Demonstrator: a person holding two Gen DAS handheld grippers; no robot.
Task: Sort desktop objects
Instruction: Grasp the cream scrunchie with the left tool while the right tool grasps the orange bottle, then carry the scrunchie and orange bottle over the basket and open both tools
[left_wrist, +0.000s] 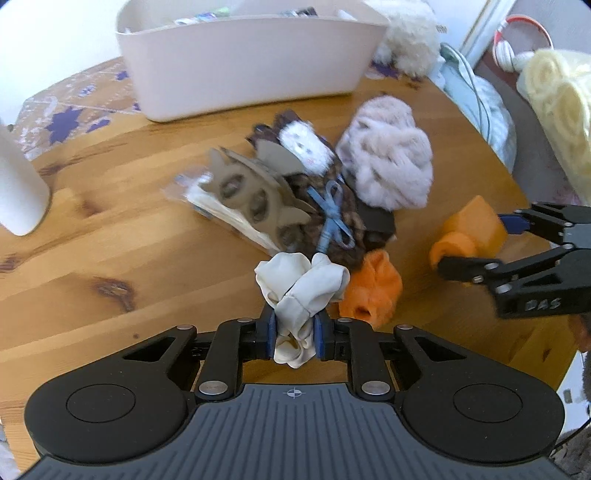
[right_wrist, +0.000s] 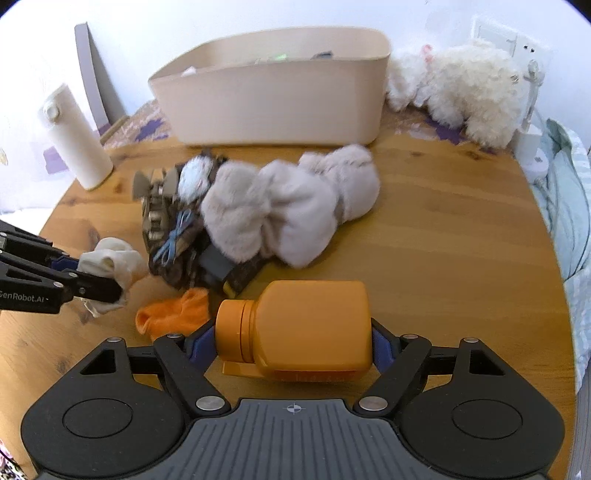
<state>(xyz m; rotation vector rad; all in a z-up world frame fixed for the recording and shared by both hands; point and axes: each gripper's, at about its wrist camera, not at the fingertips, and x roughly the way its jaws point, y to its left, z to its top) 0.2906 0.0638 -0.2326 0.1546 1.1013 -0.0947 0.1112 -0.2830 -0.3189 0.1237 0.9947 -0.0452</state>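
My left gripper (left_wrist: 294, 332) is shut on a white scrunchie (left_wrist: 301, 291), held just above the wooden table (left_wrist: 110, 258); it also shows in the right wrist view (right_wrist: 110, 264). My right gripper (right_wrist: 293, 343) is shut on an orange bottle (right_wrist: 303, 328) lying sideways between its fingers; the bottle also shows in the left wrist view (left_wrist: 471, 232). A pile lies mid-table: a fluffy grey-pink plush item (right_wrist: 288, 206), a brown patterned fabric with a blue string (left_wrist: 332, 218), a cardboard hair-clip card (left_wrist: 255, 195) and an orange cloth (left_wrist: 373, 291).
A cream storage bin (right_wrist: 273, 99) holding several items stands at the back of the table. A white thermos (right_wrist: 75, 136) stands at the left. A white fluffy plush toy (right_wrist: 469, 88) sits at the back right. The table edge curves away on the right.
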